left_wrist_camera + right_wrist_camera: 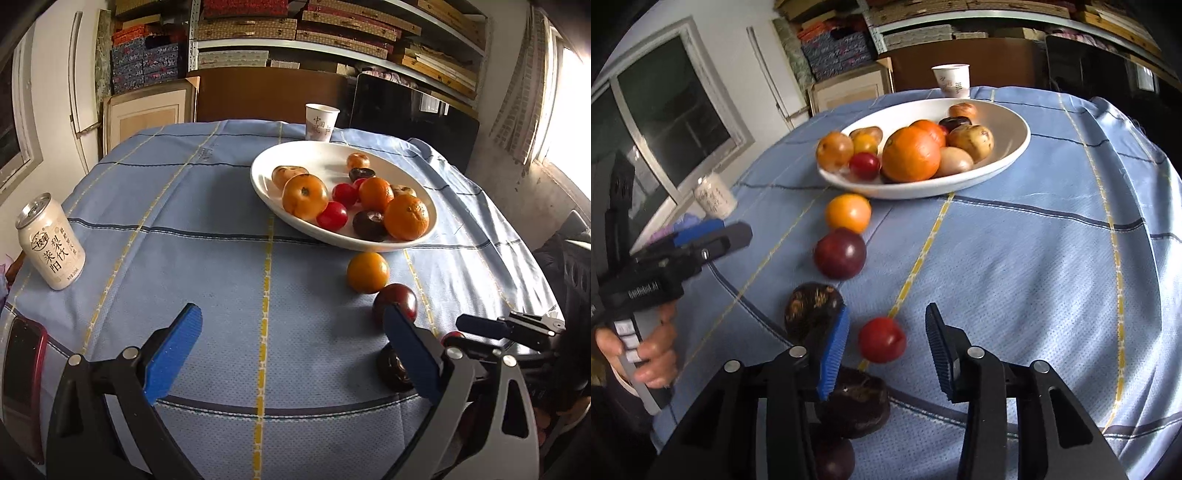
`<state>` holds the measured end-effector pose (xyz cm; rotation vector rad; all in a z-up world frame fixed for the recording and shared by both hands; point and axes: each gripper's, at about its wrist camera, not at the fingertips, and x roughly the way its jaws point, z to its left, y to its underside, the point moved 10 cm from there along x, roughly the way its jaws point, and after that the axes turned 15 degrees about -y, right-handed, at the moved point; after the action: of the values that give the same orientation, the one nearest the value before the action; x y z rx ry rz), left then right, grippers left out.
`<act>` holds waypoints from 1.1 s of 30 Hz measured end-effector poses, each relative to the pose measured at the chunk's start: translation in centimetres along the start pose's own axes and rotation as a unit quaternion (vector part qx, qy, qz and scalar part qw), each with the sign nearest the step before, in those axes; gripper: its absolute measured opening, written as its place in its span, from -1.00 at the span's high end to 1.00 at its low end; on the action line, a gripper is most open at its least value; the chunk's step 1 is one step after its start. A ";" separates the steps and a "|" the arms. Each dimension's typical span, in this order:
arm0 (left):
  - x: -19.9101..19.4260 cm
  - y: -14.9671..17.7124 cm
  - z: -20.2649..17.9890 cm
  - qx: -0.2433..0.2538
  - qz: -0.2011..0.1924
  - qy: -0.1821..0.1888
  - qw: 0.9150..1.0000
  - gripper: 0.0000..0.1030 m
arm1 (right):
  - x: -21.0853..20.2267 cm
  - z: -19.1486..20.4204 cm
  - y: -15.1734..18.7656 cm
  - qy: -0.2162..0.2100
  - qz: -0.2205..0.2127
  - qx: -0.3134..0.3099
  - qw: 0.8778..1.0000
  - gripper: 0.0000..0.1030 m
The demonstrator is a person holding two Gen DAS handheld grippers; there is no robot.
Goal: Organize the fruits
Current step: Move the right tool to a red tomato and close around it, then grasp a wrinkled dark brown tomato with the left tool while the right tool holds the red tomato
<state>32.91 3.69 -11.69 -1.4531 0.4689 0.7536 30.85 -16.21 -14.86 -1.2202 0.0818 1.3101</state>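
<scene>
A white plate (266,162) at the back of the blue cloth holds several oranges, red and dark fruits. In front of it lie an orange (367,272), a dark red plum (394,304) and a dark fruit (393,369). My left gripper (291,310) is open wide over bare cloth, and the plum sits just past its right fingertip. In the right wrist view my right gripper (888,310) stands open around a small red fruit (882,339), with a gap on both sides of it. A dark wrinkled fruit (812,310) lies against the outside of its left finger.
A drink can (51,243) stands at the table's left edge and a paper cup (320,122) behind the plate. A red-edged phone (22,369) lies at the near left. Two more dark fruits (855,402) sit under the right gripper. A hand (653,354) holds the left gripper.
</scene>
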 end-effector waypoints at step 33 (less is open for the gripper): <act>-1.3 3.9 -8.3 0.149 0.007 0.090 0.985 -0.40 | -3.3 -3.6 -1.3 -0.006 -0.069 0.101 0.992 0.49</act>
<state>30.58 -4.88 -14.26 -1.2418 0.7011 0.5377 32.76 -20.68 -13.47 -1.0269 0.1172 1.1594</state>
